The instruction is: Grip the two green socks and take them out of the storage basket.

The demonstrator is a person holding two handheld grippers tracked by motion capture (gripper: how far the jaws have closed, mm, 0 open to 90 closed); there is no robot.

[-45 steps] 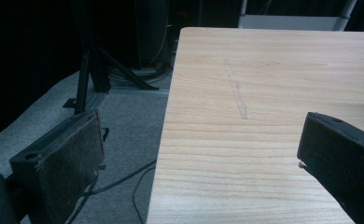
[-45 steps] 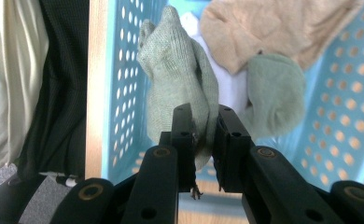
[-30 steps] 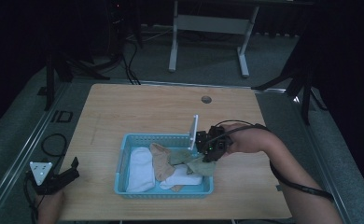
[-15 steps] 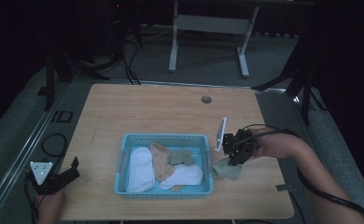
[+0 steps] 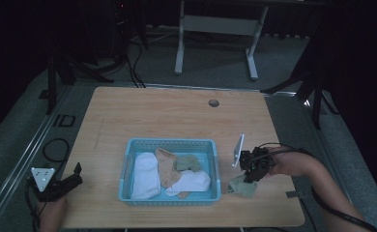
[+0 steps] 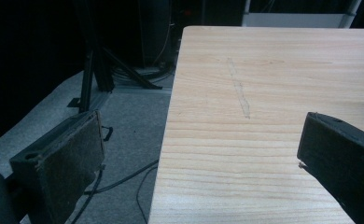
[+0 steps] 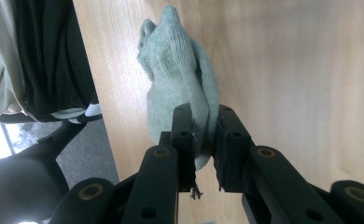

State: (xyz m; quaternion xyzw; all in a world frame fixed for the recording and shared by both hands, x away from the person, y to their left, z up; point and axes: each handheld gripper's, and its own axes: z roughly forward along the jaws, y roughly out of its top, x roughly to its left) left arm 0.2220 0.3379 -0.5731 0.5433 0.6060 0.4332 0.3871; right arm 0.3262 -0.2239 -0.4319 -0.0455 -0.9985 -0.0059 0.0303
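High view: the right tool (image 5: 252, 170) pins a green sock (image 5: 241, 186) on the desk (image 5: 177, 116), at 3 o'clock of the blue basket (image 5: 170, 144). Left gripper view: the left tool (image 6: 199, 158) is spread wide at the desk edge. Right gripper view: black jaws pinch the sock's knit.

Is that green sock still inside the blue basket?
No, the green sock lies on the wooden table to the right of the blue basket, pinched by the right hand-held gripper.

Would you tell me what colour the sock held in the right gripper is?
The sock is pale grey-green, a plain knit; it shows best in the right gripper view.
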